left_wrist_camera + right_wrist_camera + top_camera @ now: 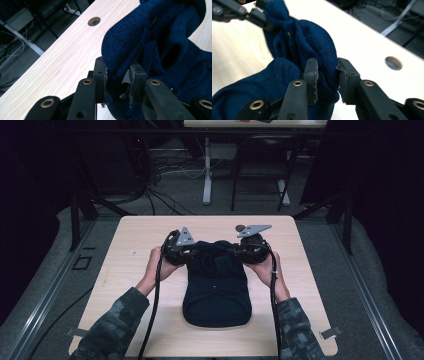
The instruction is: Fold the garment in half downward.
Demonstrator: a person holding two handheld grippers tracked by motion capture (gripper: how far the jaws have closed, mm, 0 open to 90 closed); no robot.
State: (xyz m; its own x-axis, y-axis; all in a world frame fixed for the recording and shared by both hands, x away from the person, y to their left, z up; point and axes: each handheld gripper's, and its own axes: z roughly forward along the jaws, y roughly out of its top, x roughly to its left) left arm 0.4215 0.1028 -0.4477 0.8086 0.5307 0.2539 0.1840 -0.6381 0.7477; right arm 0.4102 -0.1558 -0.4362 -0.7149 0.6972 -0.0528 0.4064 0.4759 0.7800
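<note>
on the one pale wood tabletop point(130, 250) lies one dark blue knitted garment point(216, 292), at centre, its 12 o'clock end bunched and lifted. two tongs: left tongs point(117, 82) at 10 o'clock and right tongs point(327, 77) at 2 o'clock, each clamped on that knit. one round hole point(240, 227) sits at 12 o'clock.

Right claw point(327, 77) pinches bunched blue knit point(312, 40).

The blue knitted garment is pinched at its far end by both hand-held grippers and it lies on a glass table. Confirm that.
Not quite. The blue knitted garment is pinched at its far end by the left hand-held gripper and the right hand-held gripper, but the table is light wood, not glass, as the high view shows.
</note>
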